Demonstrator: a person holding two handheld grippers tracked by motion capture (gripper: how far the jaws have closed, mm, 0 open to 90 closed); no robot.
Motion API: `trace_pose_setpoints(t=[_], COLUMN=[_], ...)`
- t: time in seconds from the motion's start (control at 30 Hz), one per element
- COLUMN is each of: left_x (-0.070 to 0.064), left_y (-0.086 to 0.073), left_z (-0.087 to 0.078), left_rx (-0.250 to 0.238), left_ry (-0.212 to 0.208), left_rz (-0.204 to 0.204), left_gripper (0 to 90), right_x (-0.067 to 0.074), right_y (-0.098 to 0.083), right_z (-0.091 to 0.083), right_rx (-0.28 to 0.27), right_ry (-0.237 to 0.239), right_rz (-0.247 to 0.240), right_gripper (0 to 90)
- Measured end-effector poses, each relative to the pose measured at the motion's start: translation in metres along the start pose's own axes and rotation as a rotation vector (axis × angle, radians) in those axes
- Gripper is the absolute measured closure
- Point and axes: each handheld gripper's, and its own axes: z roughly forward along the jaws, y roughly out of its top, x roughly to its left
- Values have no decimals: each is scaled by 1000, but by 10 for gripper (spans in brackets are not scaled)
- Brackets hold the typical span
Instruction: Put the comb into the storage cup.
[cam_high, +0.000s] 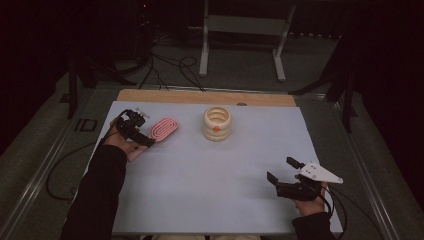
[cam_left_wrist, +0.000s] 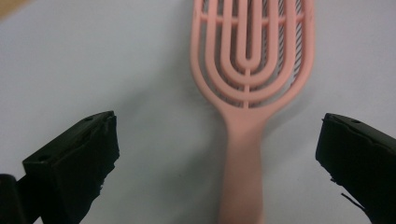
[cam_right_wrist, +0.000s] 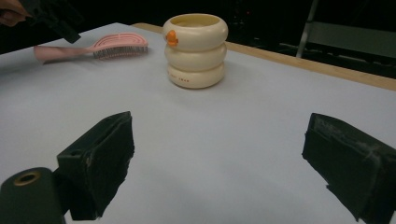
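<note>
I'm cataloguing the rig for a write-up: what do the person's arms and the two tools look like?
Both arms wear dark long sleeves. The left tool is black and blocky. The right tool is black too, topped by a grey three-cornered plate, with a thin dark cable trailing from it. Each has two chunky black jaws.

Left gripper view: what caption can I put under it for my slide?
Open left gripper hovers around the handle of a pink hairbrush on the white table.

pink vented hairbrush (cam_left_wrist: 250, 84) flat on table
</note>
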Motion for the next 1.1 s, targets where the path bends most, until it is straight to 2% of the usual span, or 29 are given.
trace_pose_setpoints(t=[0.23, 0.33, 0.37, 0.4, 0.43, 0.47, 0.57, 0.67, 0.73, 0.8, 0.93, 1.1], left_x=[0, 0, 0, 0, 0, 1, -1, -2, -2, -3, -3, -5], left_y=[3, 3, 3, 3, 3, 3, 3, 2, 2, 3, 4, 5], left_z=[10, 12, 15, 15, 17, 17, 19, 23, 24, 25, 25, 29], left_rx=[63, 75, 91, 91, 94, 93, 119, 136, 145, 144, 147, 178], left_ry=[-24, -32, -40, -40, -53, -65, -74, -92, -96, -108, -111, -91], left_rz=[-19, -25, -35, -35, -57, -60, -48, -38, -40, -36, -48, -38], left_gripper=[13, 38, 71, 88, 131, 159, 248, 376, 408, 498, 565, 628], right_x=[1, 0, 0, 0, 0, 0, 0, -1, -1, -1, -2, -1], right_y=[0, 0, 0, 0, 0, -1, -1, -1, -1, -2, -2, -2], right_z=[1, 1, 1, 1, 1, 1, 1, 1, 1, 1, 1, 2], right_rx=[2, 2, 3, 3, 4, 3, 5, 9, 8, 9, 13, 14], right_ry=[3, 4, 3, 3, 3, 1, 1, 2, 4, 2, 2, 1], right_rz=[-2, 0, 2, 2, 3, 1, 3, 5, 5, 9, 10, 10], right_gripper=[88, 88, 88, 88, 88, 88, 88, 88, 88, 88, 88, 88])
